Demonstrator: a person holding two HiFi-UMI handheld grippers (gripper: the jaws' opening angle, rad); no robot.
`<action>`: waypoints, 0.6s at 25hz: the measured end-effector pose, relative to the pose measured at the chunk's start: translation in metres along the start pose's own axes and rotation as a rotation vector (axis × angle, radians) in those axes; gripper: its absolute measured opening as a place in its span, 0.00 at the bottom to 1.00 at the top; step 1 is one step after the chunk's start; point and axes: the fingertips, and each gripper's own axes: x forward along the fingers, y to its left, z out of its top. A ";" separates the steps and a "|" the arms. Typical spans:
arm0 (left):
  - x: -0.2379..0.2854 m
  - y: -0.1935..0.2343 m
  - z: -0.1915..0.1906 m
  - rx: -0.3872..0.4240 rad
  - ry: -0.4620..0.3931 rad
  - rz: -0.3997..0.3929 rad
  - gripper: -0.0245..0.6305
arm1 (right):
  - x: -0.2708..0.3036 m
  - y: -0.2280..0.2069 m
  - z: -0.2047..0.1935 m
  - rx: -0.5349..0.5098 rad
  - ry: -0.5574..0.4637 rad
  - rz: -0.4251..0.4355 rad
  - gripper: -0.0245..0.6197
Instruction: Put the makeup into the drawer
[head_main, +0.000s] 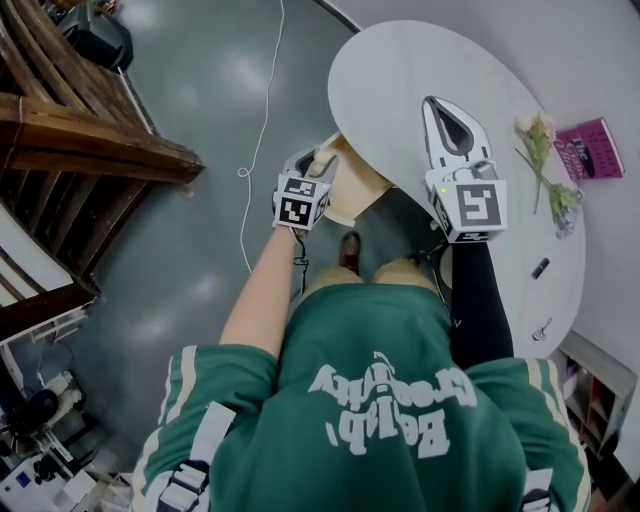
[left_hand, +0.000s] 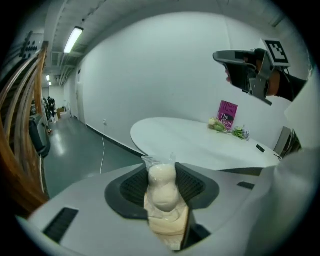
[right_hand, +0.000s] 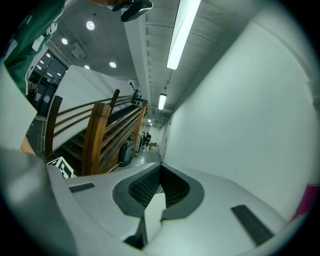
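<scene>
A cream, pear-shaped makeup sponge in clear wrap (left_hand: 163, 190) stands between the pads of my left gripper (left_hand: 161, 172), which is shut on it. In the head view the left gripper (head_main: 314, 163) hangs low beside the pale wooden drawer (head_main: 358, 188) that juts out from under the white table (head_main: 400, 70). The sponge itself is hidden there. My right gripper (head_main: 443, 108) is held over the table, jaws together with nothing in them. In its own view the right gripper (right_hand: 159, 189) points at a white wall and a stair rail.
A pink book (head_main: 590, 148) and a sprig of flowers (head_main: 541, 150) lie at the table's far right. Two small dark items (head_main: 540, 267) lie nearer the edge. A wooden staircase (head_main: 70, 140) fills the left, and a white cable (head_main: 262, 110) runs across the grey floor.
</scene>
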 end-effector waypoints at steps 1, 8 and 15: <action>0.004 -0.001 -0.013 -0.020 0.025 -0.003 0.31 | -0.001 -0.001 -0.002 0.002 0.005 -0.004 0.05; 0.019 -0.005 -0.057 -0.072 0.124 -0.015 0.33 | -0.007 -0.006 -0.009 -0.003 0.022 -0.018 0.05; 0.023 -0.010 -0.060 -0.061 0.138 -0.026 0.39 | -0.012 -0.014 -0.012 -0.008 0.034 -0.026 0.05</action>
